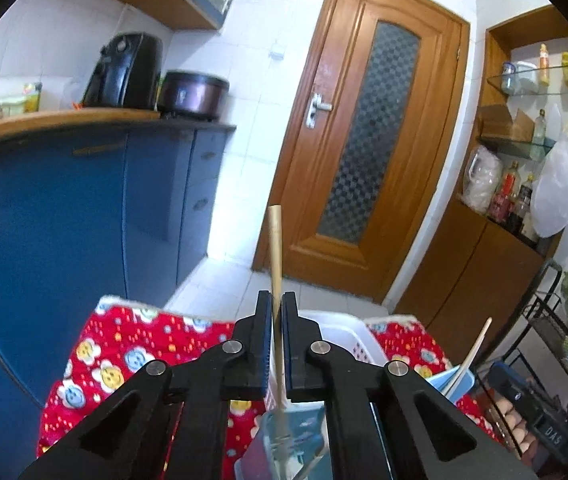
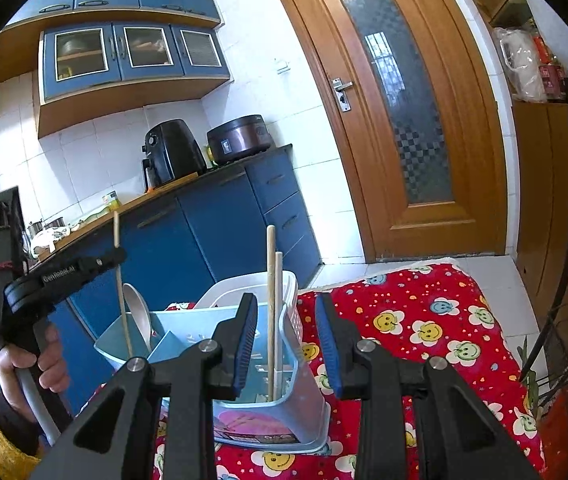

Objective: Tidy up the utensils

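Slim round wooden chopstick (image 1: 275, 248) in left tool (image 1: 277, 304), upright.

A wooden door (image 1: 368, 132) with frosted glass stands between white tiled walls (image 2: 84, 148); blue cabinets (image 1: 84, 200) line the counter, above a pale tiled floor (image 1: 220, 280).

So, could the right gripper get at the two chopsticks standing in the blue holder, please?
Probably yes: the right gripper is open, and the chopsticks stand upright in the holder straight ahead of its jaws, nothing between. The left gripper is off to the side.
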Tool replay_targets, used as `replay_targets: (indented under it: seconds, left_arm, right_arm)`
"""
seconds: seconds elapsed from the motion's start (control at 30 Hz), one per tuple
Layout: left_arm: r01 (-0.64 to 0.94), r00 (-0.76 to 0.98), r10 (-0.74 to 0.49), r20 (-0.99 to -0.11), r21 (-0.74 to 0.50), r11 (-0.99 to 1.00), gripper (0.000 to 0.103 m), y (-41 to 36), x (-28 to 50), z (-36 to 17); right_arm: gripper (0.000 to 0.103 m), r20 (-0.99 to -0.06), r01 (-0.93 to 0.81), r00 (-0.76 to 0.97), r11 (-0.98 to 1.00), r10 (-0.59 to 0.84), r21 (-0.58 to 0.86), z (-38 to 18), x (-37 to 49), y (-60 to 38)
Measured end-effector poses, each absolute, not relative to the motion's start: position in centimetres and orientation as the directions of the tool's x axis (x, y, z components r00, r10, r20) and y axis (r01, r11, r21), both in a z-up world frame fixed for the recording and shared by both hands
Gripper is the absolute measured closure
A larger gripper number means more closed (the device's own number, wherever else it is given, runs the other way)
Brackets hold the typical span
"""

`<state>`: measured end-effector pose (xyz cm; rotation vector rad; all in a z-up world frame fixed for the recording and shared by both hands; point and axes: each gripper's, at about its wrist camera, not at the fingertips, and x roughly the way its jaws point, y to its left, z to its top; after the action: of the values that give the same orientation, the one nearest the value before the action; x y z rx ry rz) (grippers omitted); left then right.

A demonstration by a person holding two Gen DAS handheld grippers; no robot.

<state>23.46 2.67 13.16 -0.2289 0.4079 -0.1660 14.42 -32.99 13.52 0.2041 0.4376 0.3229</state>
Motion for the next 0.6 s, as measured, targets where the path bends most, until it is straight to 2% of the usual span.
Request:
replay_targets:
  seconds: [0.2,0.43,0.53,0.6]
  left_arm:
    - [0.120,0.937,-0.189,-0.293,-0.238,0.964,0.099,2.4,21.8,13.8]
    - [0.112,0.927,-0.177,-0.332,-0.205,0.972,0.098,1.2,20.8,12.2]
    - [0.121,0.908,-0.194,-0.371,-0.211,0.970,0.092,1.0,20.7,11.7]
    - [0.119,0.902,-0.196,-0.385,-0.214,0.970,0.083,1.1,20.4,11.6]
  right_arm:
    - [0.070,-0.385,-0.258,0.856,0.930,0.346,0.263,13.4,14.3,-33.3]
    - [0.070,-0.397,-0.259,0.849,0.930,0.348,0.261,13.3,13.6,-33.2]
    - [0.070,-0.398,-0.259,0.849,0.930,0.347,0.260,13.5,13.2,-33.2]
    - [0.070,-0.397,-0.259,0.849,0.930,0.348,0.262,13.5,13.1,-33.1]
